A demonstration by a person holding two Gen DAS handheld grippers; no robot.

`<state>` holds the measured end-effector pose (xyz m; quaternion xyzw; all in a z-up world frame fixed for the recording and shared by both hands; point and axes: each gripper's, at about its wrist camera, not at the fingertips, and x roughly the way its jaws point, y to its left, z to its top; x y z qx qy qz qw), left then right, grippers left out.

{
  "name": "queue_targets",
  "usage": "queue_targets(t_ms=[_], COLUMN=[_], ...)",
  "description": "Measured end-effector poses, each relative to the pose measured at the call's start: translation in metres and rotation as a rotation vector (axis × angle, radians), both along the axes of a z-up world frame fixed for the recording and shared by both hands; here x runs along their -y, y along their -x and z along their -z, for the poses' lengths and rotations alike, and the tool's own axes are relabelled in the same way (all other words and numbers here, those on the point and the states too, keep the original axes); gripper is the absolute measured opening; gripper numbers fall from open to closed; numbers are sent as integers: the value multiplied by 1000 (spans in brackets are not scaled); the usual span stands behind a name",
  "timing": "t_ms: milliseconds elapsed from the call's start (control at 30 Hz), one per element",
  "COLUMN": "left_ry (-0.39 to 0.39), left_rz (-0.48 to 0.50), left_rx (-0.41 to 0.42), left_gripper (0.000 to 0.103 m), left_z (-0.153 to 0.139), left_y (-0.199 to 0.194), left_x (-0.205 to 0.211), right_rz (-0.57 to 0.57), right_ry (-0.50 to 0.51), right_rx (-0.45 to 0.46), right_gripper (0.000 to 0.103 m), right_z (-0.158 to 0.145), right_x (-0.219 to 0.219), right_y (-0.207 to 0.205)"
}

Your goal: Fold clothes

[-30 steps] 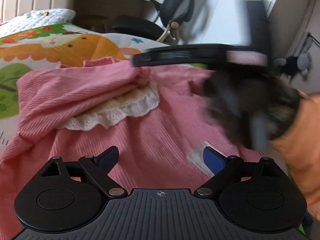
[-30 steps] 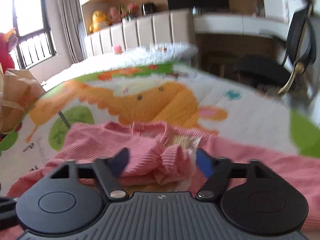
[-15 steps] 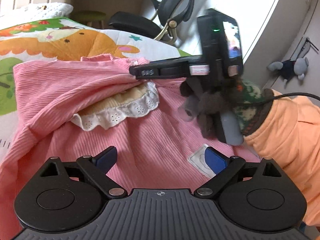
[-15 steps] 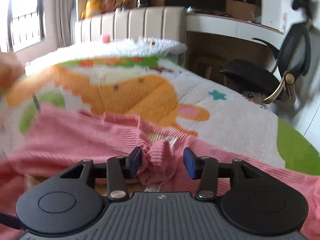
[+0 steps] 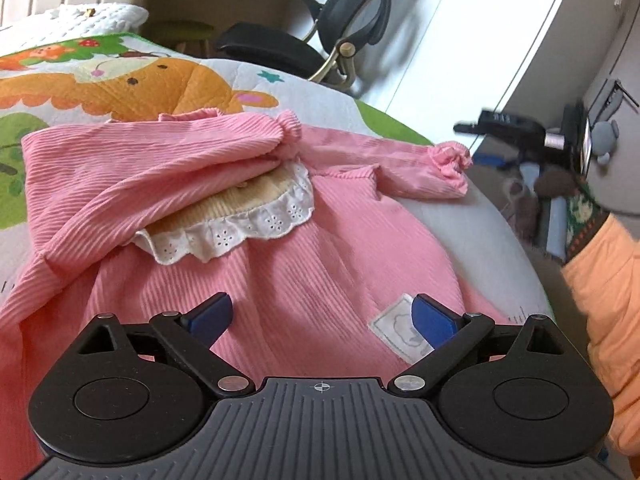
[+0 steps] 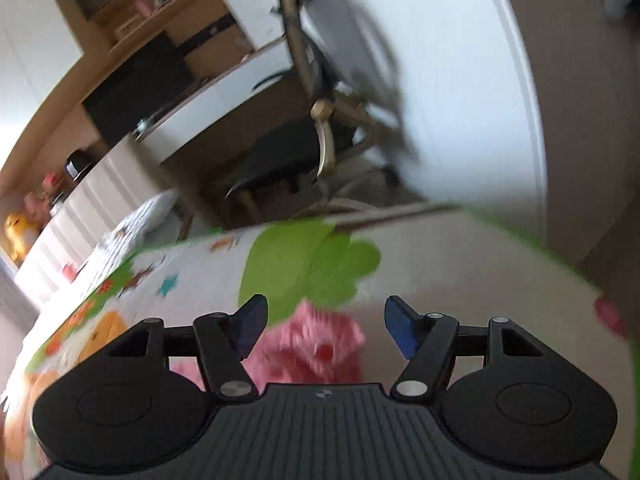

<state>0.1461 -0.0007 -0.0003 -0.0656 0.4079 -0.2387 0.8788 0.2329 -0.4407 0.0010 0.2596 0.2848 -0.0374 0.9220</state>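
A pink ribbed child's garment [image 5: 312, 240] with a white lace collar [image 5: 240, 232] lies on the bed. Its left sleeve [image 5: 160, 160] is folded across the chest, its cuff [image 5: 290, 130] near the collar. The other sleeve stretches right, ending in a ruffled cuff [image 5: 450, 160]. My left gripper [image 5: 322, 316] is open and empty, low over the hem near a white label [image 5: 396, 330]. My right gripper [image 6: 324, 320] is open, tilted, with that pink cuff [image 6: 320, 344] lying loose between its fingers; it also shows blurred at the far right of the left wrist view [image 5: 516, 128].
The bed carries a cartoon quilt [image 5: 120, 80] with orange and green shapes. A black office chair [image 5: 320, 40] and a desk stand beyond the bed's far side. The bed's right edge [image 5: 500, 232] drops off near the person's orange sleeve [image 5: 600, 280].
My right gripper let go of the left sleeve's cuff at the collar, opened, and swung right to the other sleeve's cuff. The left gripper stayed open over the hem.
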Motion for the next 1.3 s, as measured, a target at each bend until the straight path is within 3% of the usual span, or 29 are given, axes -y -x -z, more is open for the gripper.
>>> queue_targets(t_ms=[67, 100, 167, 233, 333, 433, 500, 567, 733, 833, 933, 1067, 1167, 1300], left_ry=[-3, -6, -7, -6, -4, 7, 13, 15, 12, -6, -27, -46, -16, 34], left_rz=[-5, -9, -16, -18, -28, -47, -58, -69, -113, -141, -159, -154, -150, -182], left_rx=[2, 2, 3, 8, 15, 19, 24, 31, 29, 13, 15, 15, 21, 38], left_gripper=[99, 99, 100, 100, 100, 100, 100, 100, 100, 101, 101, 101, 101, 101], left_z=[-1, -2, -4, -5, -6, -6, -8, -9, -10, -9, -11, -12, -14, -19], left_y=[0, -1, 1, 2, 2, 1, 1, 2, 6, 3, -1, -5, -9, -18], left_x=[-1, -1, -3, -7, -13, -20, -25, -32, -52, -59, -62, -54, -52, -54], right_rz=[-45, -69, -131, -204, -337, -486, -590, -684, -879, -967, -977, -883, -768, -687], right_ry=[54, 87, 155, 247, 368, 374, 369, 356, 304, 253, 157, 124, 197, 252], right_rx=[-17, -23, -47, -15, 127, 285, 343, 355, 301, 260, 293, 359, 350, 185], right_gripper=[66, 61, 21, 13, 12, 12, 12, 12, 13, 22, 41, 56, 57, 58], right_z=[9, 13, 12, -8, -62, -119, -139, -142, -111, -96, -104, -120, -101, -45], right_x=[-13, -21, -43, -70, -124, -185, -227, -270, -356, -382, -374, -313, -256, -209], right_y=[-4, -8, -18, -22, -18, -12, -9, -10, -8, 3, 10, 11, 6, 3])
